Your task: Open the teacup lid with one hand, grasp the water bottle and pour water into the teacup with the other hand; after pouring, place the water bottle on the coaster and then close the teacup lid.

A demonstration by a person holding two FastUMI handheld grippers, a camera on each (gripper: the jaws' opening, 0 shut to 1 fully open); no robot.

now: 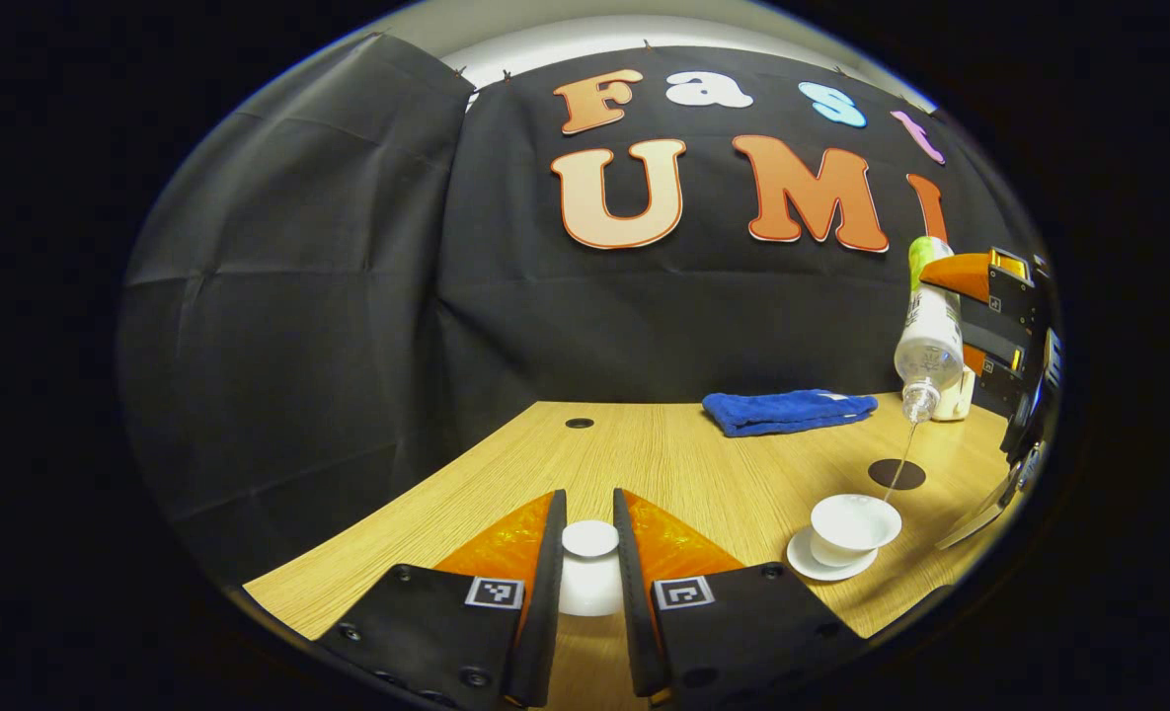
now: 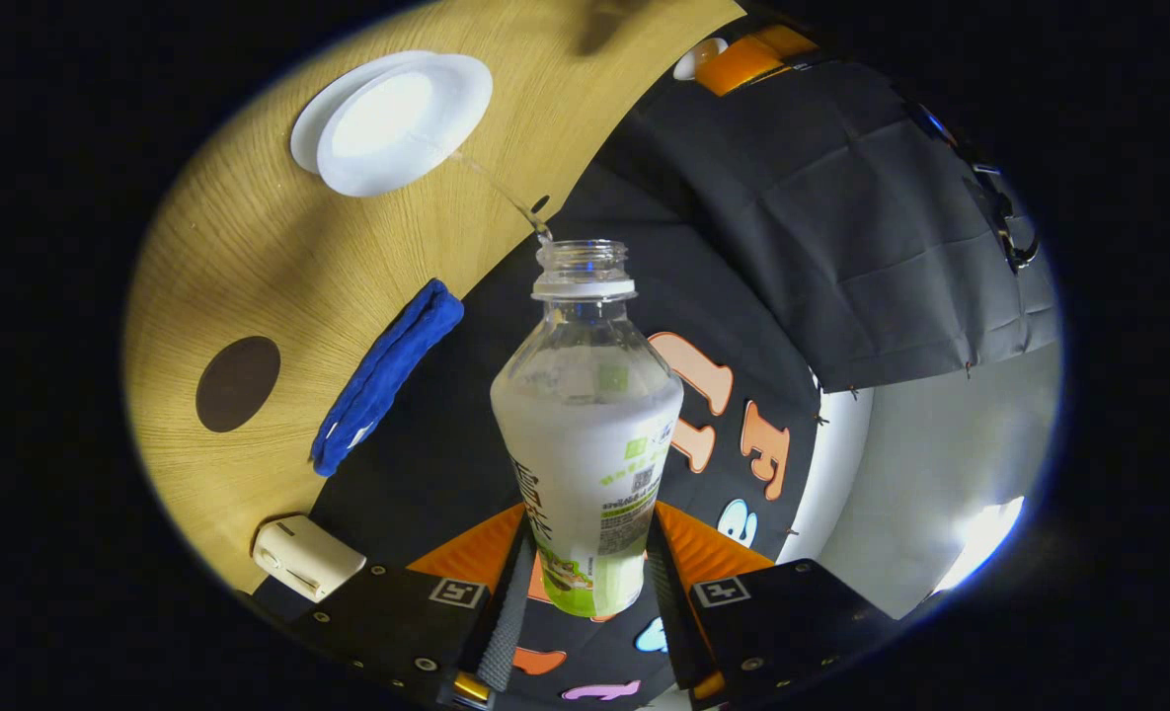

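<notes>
Left gripper (image 1: 589, 583) sits low with both fingers clamped on the teacup lid (image 1: 589, 563). Right gripper (image 2: 585, 583) is tipped way over, fingers squeezing the water bottle (image 2: 585, 434).

Pale wood-grain table (image 1: 673, 464): matt laminate look, smooth, fine streaks. White teacup (image 1: 853, 525) on white saucer (image 1: 804, 559): glazed ceramic, glossy. White round lid (image 1: 589, 553): same glossy ceramic. Clear plastic water bottle (image 2: 585, 425): smooth, transparent, glossy printed film label. Blue folded towel (image 1: 784, 410): soft fuzzy cloth. Dark round coaster (image 2: 238, 383): flat, matt. Small cream box (image 2: 306, 556): smooth plastic. Black booth wall cloth (image 1: 348, 296): matt, creased.
</notes>
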